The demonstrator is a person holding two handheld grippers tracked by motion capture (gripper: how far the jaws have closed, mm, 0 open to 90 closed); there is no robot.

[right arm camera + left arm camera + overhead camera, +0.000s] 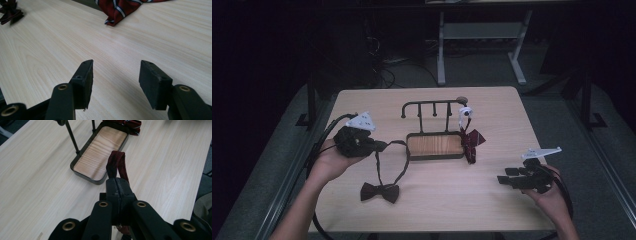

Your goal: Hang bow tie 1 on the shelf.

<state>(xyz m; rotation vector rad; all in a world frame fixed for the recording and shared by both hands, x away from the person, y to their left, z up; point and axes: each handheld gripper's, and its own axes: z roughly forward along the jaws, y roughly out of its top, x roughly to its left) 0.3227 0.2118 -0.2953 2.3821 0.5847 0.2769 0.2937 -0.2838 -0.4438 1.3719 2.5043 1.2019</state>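
bow tie before tray | striped tie right of tray | both on table

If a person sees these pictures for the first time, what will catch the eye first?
Probably the dark bow tie lying near the front edge of the pale wooden table, its thin strap rising to the left gripper, whose jaws are shut on it. Next comes the black metal hook stand with a wooden tray base at the table's middle, with a red striped bow tie hanging at its right end. The right gripper rests open at the right.
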